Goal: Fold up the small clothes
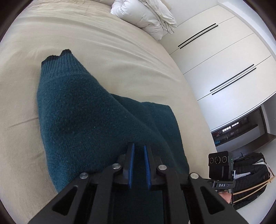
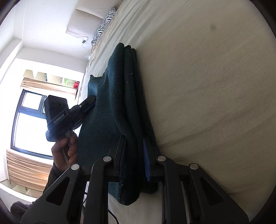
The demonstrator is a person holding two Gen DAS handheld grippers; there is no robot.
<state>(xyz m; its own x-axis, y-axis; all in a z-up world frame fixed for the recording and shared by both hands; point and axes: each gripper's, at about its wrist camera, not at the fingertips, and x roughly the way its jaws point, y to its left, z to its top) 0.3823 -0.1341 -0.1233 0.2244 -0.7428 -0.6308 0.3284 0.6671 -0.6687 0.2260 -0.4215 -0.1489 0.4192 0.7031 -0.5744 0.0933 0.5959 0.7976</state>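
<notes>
A dark teal knitted garment (image 1: 82,117) lies partly folded on the beige bed sheet (image 1: 86,43). A ribbed cuff with a dark edge points to the far left. My left gripper (image 1: 138,148) pinches a raised fold of the garment between its blue pads. In the right wrist view the same garment (image 2: 120,96) shows as stacked layers. My right gripper (image 2: 134,143) is shut on the near edge of those layers. The left gripper (image 2: 91,100) also shows there, gripping the lifted top layer.
A white rumpled duvet (image 1: 146,15) lies at the far end of the bed. White wardrobe doors (image 1: 224,60) stand to the right. A black bag (image 1: 250,175) sits on the floor. A zebra-print pillow (image 2: 103,25) and a window (image 2: 29,120) show in the right wrist view.
</notes>
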